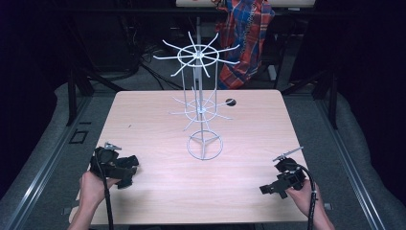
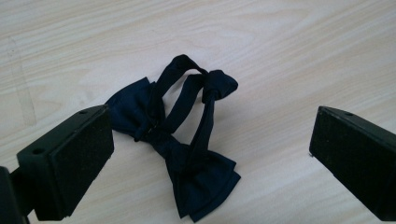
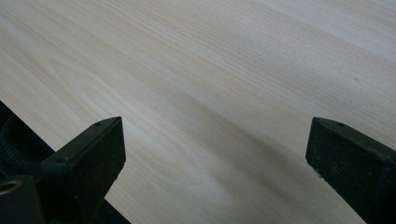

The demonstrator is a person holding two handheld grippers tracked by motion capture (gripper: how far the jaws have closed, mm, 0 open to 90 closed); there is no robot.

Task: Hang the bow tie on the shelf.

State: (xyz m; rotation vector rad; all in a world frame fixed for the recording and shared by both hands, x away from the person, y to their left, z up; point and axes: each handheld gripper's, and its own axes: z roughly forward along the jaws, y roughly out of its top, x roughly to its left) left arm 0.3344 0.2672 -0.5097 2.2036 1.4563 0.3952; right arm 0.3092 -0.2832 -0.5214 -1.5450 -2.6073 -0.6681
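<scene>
Lying between the wide-apart jaws of the left gripper, the navy bow tie rests on the wooden table, its bow running from ten o'clock to five o'clock in the left gripper view, strap loop toward twelve. The left gripper is clearly nearer. The right gripper, jaws also spread, hovers over bare wood, well apart. The white wire rack stands at table centre.

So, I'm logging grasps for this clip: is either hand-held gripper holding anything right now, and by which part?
Nothing is held. The left hand-held gripper is open over the dark bow tie lying on the table; the right hand-held gripper is open above bare wood.
</scene>
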